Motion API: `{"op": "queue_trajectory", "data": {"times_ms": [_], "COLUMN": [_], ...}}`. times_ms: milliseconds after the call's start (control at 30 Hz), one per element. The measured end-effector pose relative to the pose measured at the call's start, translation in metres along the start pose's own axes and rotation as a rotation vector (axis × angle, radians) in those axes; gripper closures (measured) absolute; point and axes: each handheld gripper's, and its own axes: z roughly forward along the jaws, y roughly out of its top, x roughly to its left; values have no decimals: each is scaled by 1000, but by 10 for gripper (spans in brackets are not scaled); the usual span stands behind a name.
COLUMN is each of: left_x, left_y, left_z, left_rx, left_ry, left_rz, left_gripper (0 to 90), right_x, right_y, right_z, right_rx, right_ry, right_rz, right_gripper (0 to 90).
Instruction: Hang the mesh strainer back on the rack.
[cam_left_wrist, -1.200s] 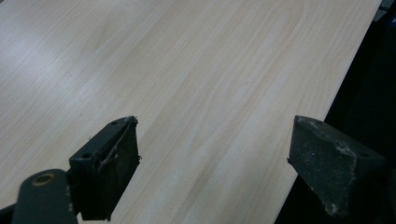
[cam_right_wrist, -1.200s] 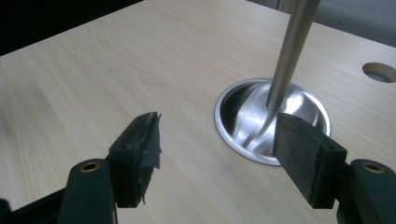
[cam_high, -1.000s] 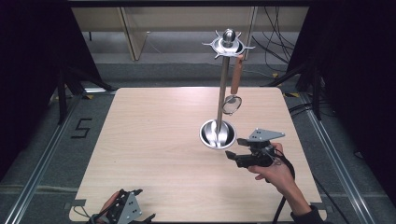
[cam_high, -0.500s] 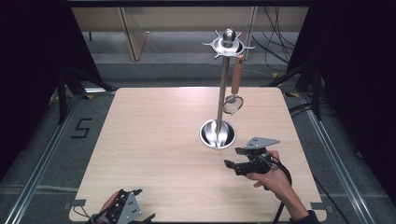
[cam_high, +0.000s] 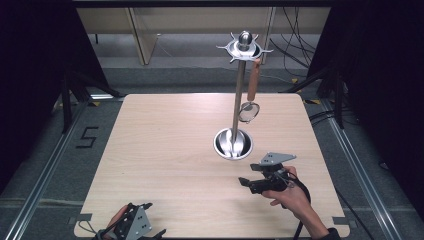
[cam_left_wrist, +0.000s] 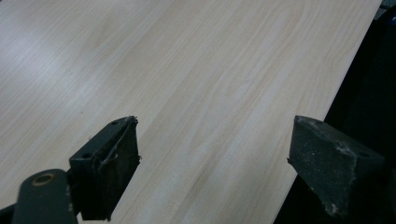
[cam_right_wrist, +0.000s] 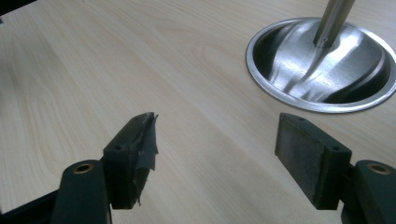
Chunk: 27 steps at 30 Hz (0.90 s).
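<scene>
Pale wood grain covers the whole surface (cam_high: 165, 150), and dark floor lies around it on every side. At the near edge, close to the left corner, my left tongs (cam_high: 134, 226) rest low with the jaws spread wide; in the left gripper view nothing is between them, and one jaw hangs past the edge of the surface. My right tongs (cam_high: 260, 182) hover a little farther in, toward the right edge, also wide and holding nothing.

Just beyond them stands the steel rack (cam_high: 238, 90); its round base (cam_right_wrist: 322, 65) lies near my right jaw in the right gripper view. Farther up, a small strainer (cam_high: 249, 111) with a brown handle (cam_high: 253, 80) hangs from a hook on the top ring, beside the pole.

I judge that the risks are these. If I reach for the strainer from this low height, my jaw or the cable may hit the base or the pole, and the tall rack could tip. If I pull the handle sideways and do not lift it from the hook, the rack may tilt with it. The strainer hangs freely, so a slightly wrong closing may push it away and make it swing.
</scene>
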Motion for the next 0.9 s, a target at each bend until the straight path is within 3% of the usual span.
{"op": "queue_trajectory", "data": {"times_ms": [67,133,400,467,600,667,700,733,767,800,833,867,900], "left_x": [0,0,0,0,-1,-1,-1,-1,-1,-1,-1,-1,-1], "left_y": [0,0,0,0,0,0,0,0,0,0,0,0,0], "left_z": [0,0,0,0,1,1,0,0,0,0,0,0,0], "left_rx": [0,2,2,1,0,-1,1,0,-1,0,0,0,0], "left_ry": [0,-2,-2,-2,3,4,5,1,2,2,2,2,2], "left_rz": [1,0,0,-1,1,1,3,0,-1,-1,-1,0,-1], "left_gripper": [154,154,154,154,154,154,154,154,154,154,154,154,154], "right_x": [3,2,6,6,9,8,11,9,11,10,10,12,11], "right_y": [-1,-2,-8,-9,-13,-14,-15,-16,-18,-18,-20,-22,-23], "right_z": [1,1,2,2,1,1,0,1,0,0,0,-1,-1], "right_rx": [8,4,-4,-11,-3,0,8,-12,5,-1,-16,4,-5], "right_ry": [11,11,10,17,15,19,24,13,30,20,10,18,19], "right_rz": [23,-3,0,-21,8,-7,21,-6,21,4,4,27,16], "right_gripper": [303,303,300,300,299,298,298,298,297,297,295,295,295]}}
